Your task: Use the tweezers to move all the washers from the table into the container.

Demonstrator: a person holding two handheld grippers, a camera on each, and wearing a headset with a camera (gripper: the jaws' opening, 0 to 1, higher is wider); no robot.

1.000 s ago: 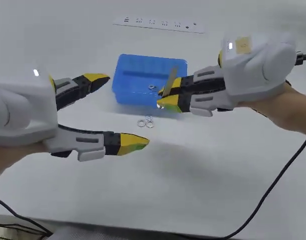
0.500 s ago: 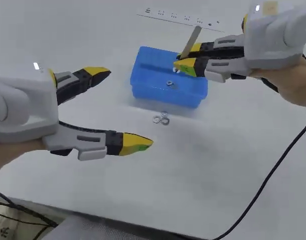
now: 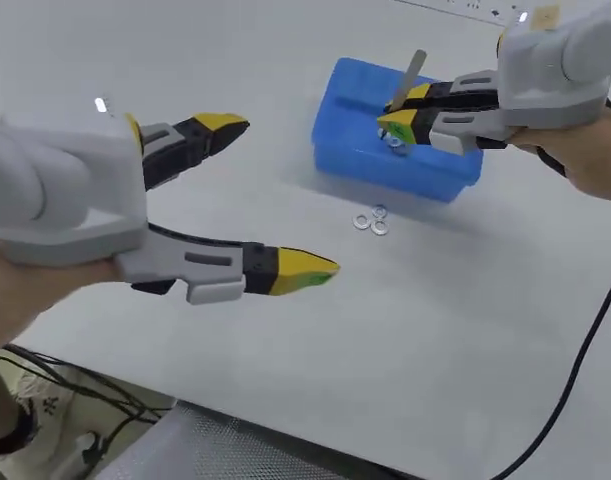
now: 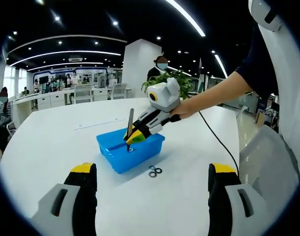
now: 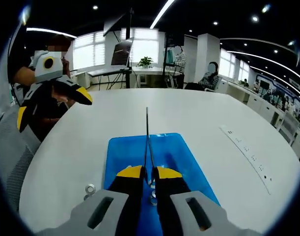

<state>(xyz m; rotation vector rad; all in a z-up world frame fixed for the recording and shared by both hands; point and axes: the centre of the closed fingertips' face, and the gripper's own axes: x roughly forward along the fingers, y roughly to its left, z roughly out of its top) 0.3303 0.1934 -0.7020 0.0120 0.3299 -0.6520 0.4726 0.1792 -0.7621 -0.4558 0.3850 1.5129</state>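
Tweezers: tweezers [image 3: 414, 68] are pinched between the jaws of the right gripper [image 3: 391, 114], which are drawn in narrow on them; the handle end sticks up past the jaws and the tips point down into the container [image 3: 425, 175].
Left gripper: left gripper [image 3: 282, 196] has its jaws spread wide with nothing between them, over the bare worktop [image 3: 415, 330], well apart from the container.
Washers: a small cluster of washers [image 3: 371, 220] lies on the worktop just in front of the container's near wall, between the two grippers and touching neither.
Left gripper view: a single washer [image 4: 130, 149] sits right at the tweezers' lower tips, over the blue container; whether it is gripped or lying on the bottom I cannot tell.
Right gripper view: the tweezers appear as a thin line running ahead of the closed jaws above the container's blue floor; a power strip [image 5: 248, 152] lies on the worktop to the right.
Head view: a black cable [image 3: 585, 345] trails across the worktop below the right gripper.
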